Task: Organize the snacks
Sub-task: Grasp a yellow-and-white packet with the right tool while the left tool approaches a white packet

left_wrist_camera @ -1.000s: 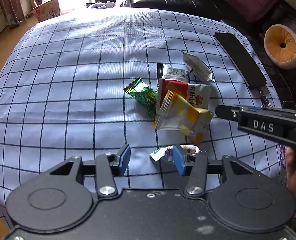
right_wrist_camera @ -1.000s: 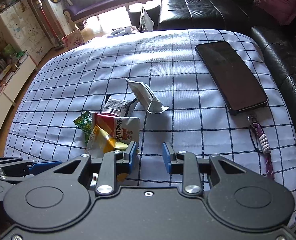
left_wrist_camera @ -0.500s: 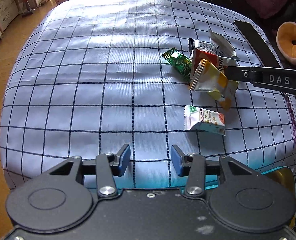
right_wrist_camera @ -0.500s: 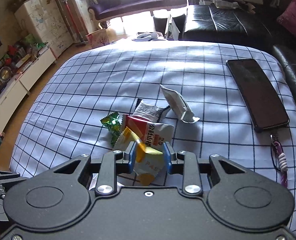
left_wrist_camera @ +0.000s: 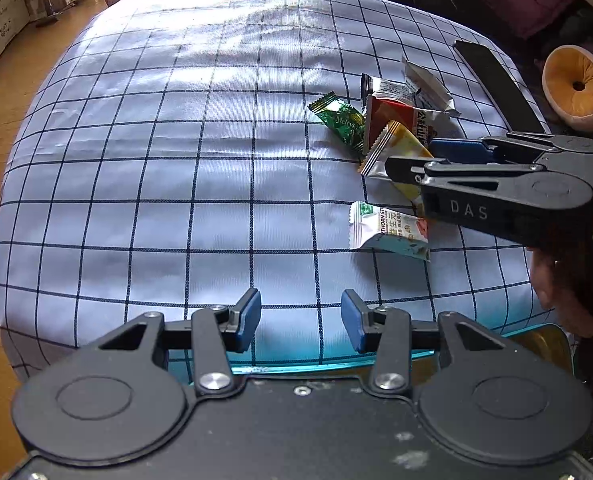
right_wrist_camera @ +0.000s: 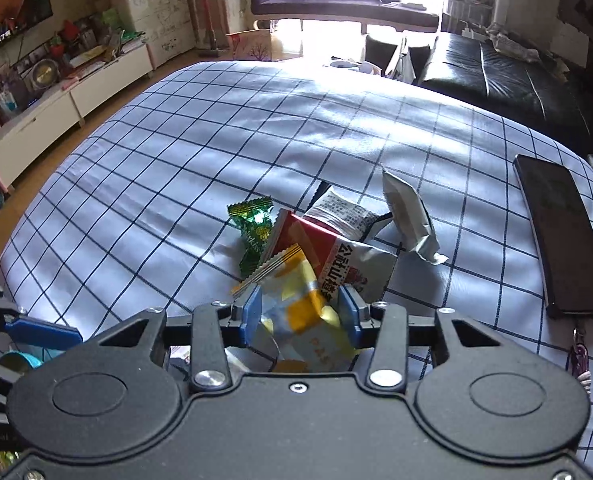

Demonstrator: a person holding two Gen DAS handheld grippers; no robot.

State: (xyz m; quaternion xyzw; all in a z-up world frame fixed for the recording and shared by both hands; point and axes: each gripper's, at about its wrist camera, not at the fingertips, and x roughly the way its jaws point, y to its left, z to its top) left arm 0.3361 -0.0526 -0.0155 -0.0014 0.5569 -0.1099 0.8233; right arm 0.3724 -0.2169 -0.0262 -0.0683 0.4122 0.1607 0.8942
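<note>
- The right tool (right_wrist_camera: pixel 299 314) was clenched on a yellow snack packet (right_wrist_camera: pixel 296 300), its blue pads pressing both sides of the wrapper at the near end of the snack pile.
- The left tool (left_wrist_camera: pixel 300 314) was released, nothing between its pads, hovering over the near edge of the table (left_wrist_camera: pixel 176 160) with its checked cloth.
- A white and green snack (left_wrist_camera: pixel 388 230) lay alone, just nearer than the pile.
- In the pile, a green candy (right_wrist_camera: pixel 252 232) sat on the left, a red and white packet (right_wrist_camera: pixel 336 258) under the yellow one, a grey printed packet (right_wrist_camera: pixel 342 212) behind it, and a silver packet (right_wrist_camera: pixel 408 216) on the far right.
- A black phone (right_wrist_camera: pixel 560 236) lay well apart at the right edge.
</note>
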